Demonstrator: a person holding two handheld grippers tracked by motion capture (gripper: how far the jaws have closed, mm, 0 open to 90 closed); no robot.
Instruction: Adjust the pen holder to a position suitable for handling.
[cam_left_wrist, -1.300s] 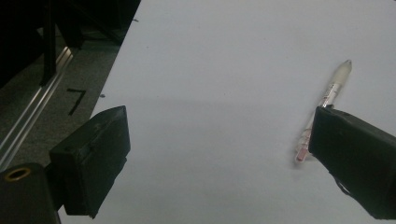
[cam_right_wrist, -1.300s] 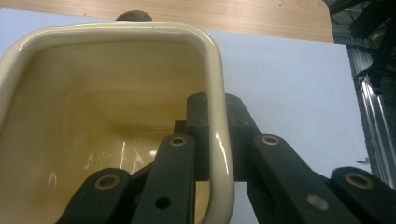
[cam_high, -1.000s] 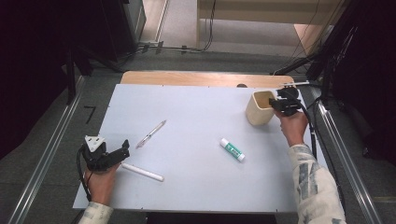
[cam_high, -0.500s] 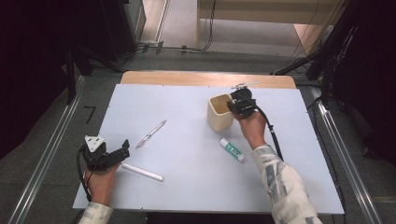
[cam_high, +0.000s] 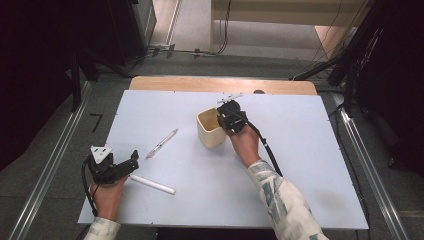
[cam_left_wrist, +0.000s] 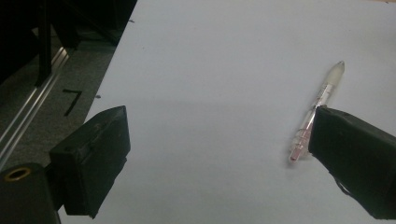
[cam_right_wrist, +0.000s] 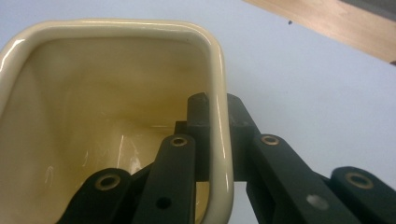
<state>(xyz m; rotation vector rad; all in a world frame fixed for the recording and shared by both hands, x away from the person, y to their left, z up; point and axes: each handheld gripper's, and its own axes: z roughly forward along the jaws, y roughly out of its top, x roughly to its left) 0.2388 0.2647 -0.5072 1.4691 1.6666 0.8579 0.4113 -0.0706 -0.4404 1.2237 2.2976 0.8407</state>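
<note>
The table (cam_high: 320, 165) bore a cream cup (cam_high: 210, 129) near its middle. The right forearm reached forward from the near edge, its gripper (cam_high: 226, 120) pinching the cup's right wall, one jaw inside, one outside. The left hand (cam_high: 107, 192) rested at the near left corner, its gripper (cam_high: 134, 161) spread, just beside a white marker (cam_high: 152, 184), a clear pen (cam_high: 161, 144) beyond. A "7" (cam_high: 96, 122) marked the floor

Cup (cam_right_wrist: 116, 93) cut off at left and bottom edges in right gripper view; pen (cam_left_wrist: 317, 109) lower end partly behind jaw.
</note>
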